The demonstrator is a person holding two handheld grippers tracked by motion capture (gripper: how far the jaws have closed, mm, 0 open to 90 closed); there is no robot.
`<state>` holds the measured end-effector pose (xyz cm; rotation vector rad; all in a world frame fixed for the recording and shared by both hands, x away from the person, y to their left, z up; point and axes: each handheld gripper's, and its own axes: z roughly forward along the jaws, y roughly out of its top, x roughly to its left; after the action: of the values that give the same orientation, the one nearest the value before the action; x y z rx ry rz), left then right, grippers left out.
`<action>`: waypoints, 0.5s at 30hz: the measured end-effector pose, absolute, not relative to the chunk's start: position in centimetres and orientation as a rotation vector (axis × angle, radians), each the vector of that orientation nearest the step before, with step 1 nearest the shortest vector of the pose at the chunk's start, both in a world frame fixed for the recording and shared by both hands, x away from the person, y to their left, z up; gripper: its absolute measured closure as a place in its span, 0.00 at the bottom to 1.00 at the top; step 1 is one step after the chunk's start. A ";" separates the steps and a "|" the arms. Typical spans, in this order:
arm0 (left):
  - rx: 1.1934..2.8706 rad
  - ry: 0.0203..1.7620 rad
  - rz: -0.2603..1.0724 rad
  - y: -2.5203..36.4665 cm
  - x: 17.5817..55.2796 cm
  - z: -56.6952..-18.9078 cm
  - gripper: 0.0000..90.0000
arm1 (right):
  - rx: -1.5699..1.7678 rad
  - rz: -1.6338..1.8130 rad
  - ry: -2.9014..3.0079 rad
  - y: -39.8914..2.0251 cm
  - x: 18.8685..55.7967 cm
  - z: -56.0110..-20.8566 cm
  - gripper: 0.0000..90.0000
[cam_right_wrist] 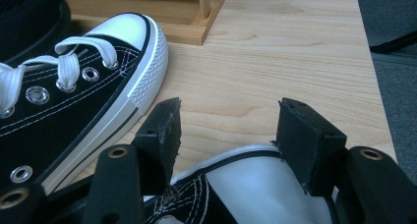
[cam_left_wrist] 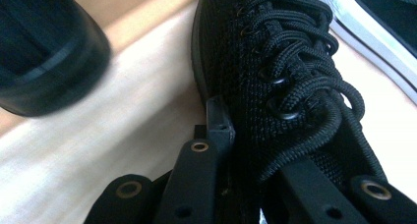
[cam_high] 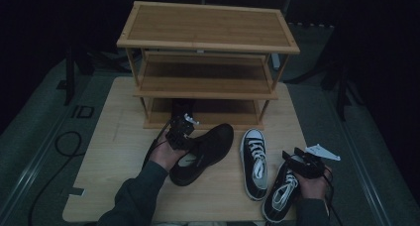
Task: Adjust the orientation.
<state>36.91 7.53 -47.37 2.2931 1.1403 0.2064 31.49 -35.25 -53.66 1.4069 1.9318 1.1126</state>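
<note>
A black knit shoe [cam_high: 205,151] lies on its side on the wooden table in front of the rack. My left gripper [cam_high: 181,132] is shut on it. In the left gripper view my left gripper [cam_left_wrist: 255,145] has one jaw outside the black knit shoe [cam_left_wrist: 275,62] and the other inside by the laces. A black-and-white canvas sneaker [cam_high: 282,191] lies at the front right. My right gripper [cam_high: 297,161] sits over its toe. In the right gripper view my right gripper [cam_right_wrist: 231,130] has its jaws wide apart, and the sneaker's white toe cap [cam_right_wrist: 246,184] spans the gap.
A matching canvas sneaker [cam_high: 255,161] [cam_right_wrist: 74,91] lies between the two held shoes. A three-tier bamboo rack [cam_high: 208,37] stands at the back of the table [cam_high: 114,151]. A dark shoe-like shape [cam_high: 181,107] [cam_left_wrist: 44,52] sits at its lowest shelf. A cable [cam_high: 64,141] lies on the floor, left.
</note>
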 end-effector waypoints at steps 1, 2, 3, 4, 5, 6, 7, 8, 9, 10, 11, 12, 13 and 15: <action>2.293 1.140 0.206 7.5 36.9 -47.4 0.97 | 1.407 1.112 1.932 -35.3 31.5 -53.7 0.47; 2.271 1.168 0.225 7.5 37.5 -47.2 0.97 | 1.407 1.113 1.932 -35.3 31.5 -53.7 0.47; 2.259 1.180 0.231 7.6 37.8 -47.1 0.97 | 1.407 1.113 1.932 -35.3 31.5 -53.7 0.47; 2.259 1.180 0.231 7.6 37.8 -47.1 0.97 | 1.406 1.114 1.932 -35.3 31.5 -53.7 0.47; 2.231 1.213 0.255 7.6 38.3 -46.9 0.97 | 1.406 1.114 1.932 -35.3 31.5 -53.7 0.47; 2.217 1.228 0.269 7.5 38.6 -46.9 0.97 | 1.407 1.115 1.932 -35.3 31.5 -53.7 0.47; 2.210 1.237 0.280 7.5 38.8 -46.8 0.97 | 1.407 1.115 1.932 -35.3 31.5 -53.7 0.47; 2.203 1.248 0.289 7.5 39.0 -46.8 0.97 | 1.406 1.115 1.932 -35.3 31.5 -53.7 0.47; 2.203 1.248 0.289 7.5 39.0 -46.8 0.97 | 1.407 1.115 1.932 -35.3 31.5 -53.7 0.47; 2.193 1.263 0.293 7.5 39.3 -46.7 0.97 | 1.407 1.115 1.932 -35.3 31.5 -53.7 0.47; 2.183 1.276 0.294 7.5 39.5 -46.7 0.97 | 1.406 1.115 1.932 -35.3 31.5 -53.7 0.47; 2.162 1.302 0.300 7.5 40.0 -46.8 0.97 | 1.406 1.115 1.932 -35.3 31.5 -53.7 0.47; 2.162 1.302 0.300 7.5 40.0 -46.8 0.97 | 1.406 1.115 1.932 -35.3 31.5 -53.7 0.47; 2.145 1.325 0.304 7.7 40.3 -47.0 0.97 | 1.406 1.116 1.932 -35.3 31.5 -53.7 0.47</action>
<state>40.30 7.66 -46.96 2.1451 1.3253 0.3039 31.49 -35.27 -53.66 1.4060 1.9321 1.1157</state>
